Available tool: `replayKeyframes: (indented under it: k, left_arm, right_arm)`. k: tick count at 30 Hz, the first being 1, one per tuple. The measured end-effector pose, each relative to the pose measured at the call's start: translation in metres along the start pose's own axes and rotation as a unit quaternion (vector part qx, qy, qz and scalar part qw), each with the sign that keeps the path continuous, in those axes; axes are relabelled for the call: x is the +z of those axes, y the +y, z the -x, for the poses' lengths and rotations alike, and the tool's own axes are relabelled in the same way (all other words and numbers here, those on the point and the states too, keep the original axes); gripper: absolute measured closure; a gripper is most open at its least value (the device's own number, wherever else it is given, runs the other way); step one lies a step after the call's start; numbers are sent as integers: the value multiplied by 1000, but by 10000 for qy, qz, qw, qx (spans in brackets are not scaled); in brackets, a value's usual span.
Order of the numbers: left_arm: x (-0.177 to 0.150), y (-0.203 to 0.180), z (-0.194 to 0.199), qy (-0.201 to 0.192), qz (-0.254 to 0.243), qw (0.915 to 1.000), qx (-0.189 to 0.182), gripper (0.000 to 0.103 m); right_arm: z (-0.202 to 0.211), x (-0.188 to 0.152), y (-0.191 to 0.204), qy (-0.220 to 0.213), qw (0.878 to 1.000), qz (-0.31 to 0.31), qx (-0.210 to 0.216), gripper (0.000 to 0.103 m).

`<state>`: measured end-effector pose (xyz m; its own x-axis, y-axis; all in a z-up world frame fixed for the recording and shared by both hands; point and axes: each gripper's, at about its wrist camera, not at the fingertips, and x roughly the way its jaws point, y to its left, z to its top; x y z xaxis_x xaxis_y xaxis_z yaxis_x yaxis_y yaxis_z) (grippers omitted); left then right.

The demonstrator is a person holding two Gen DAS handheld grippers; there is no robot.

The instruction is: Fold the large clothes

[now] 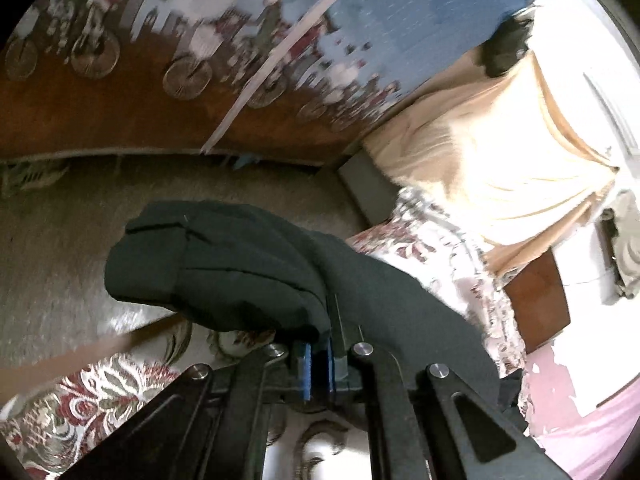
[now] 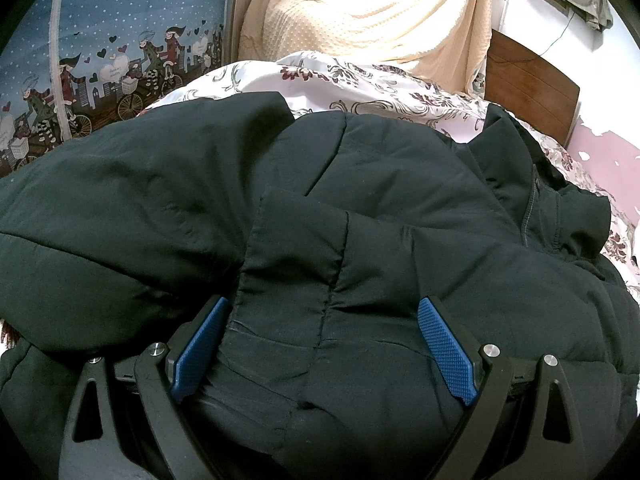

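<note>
Your left gripper (image 1: 318, 354) is clamped on a fold of the dark jacket (image 1: 224, 264), blue pads nearly together with the cloth pinched between them. In the left wrist view the gripped part, a puffy sleeve or edge, hangs bunched above the floral bedspread (image 1: 80, 400), and the rest trails down to the right. The view is tilted and a bit blurred; the floor (image 1: 80, 232) and a curtain (image 1: 200, 40) with cyclists show behind. Your right gripper (image 2: 324, 356) stands wide apart, both blue pads (image 2: 448, 356) bare and facing inward, with a cuff of the jacket (image 2: 360, 184) lying between them, but nothing is squeezed. In the right wrist view the jacket is spread across the bedspread (image 2: 360, 84), filling most of the frame, its collar and zip at the right. A cream blanket (image 2: 360, 8) is heaped just beyond it, and a wooden headboard (image 2: 532, 80) stands at the far right against a peeling pink wall (image 2: 608, 160).
</note>
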<state>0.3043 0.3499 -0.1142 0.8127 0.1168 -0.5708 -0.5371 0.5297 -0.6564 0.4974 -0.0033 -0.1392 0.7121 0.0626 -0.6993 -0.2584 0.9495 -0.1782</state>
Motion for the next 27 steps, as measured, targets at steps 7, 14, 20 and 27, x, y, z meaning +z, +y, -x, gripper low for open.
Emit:
replayKeyframes:
  k: [7, 14, 20, 27]
  left_arm:
    - [11, -63, 39, -503, -1020, 9935, -42, 98]
    - [6, -146, 70, -758, -1981, 9768, -292, 98]
    - [-27, -217, 83, -674, -2735, 9565, -753, 98]
    - [-87, -290, 85, -361, -3458, 9298, -1206, 98]
  right_arm:
    - [11, 4, -7, -88, 9994, -130, 309, 11]
    - [61, 16, -32, -363, 9929, -485, 1026, 11]
    - [97, 24, -61, -263, 9983, -48, 523, 11]
    - [139, 15, -124, -368, 9993, -54, -6, 11]
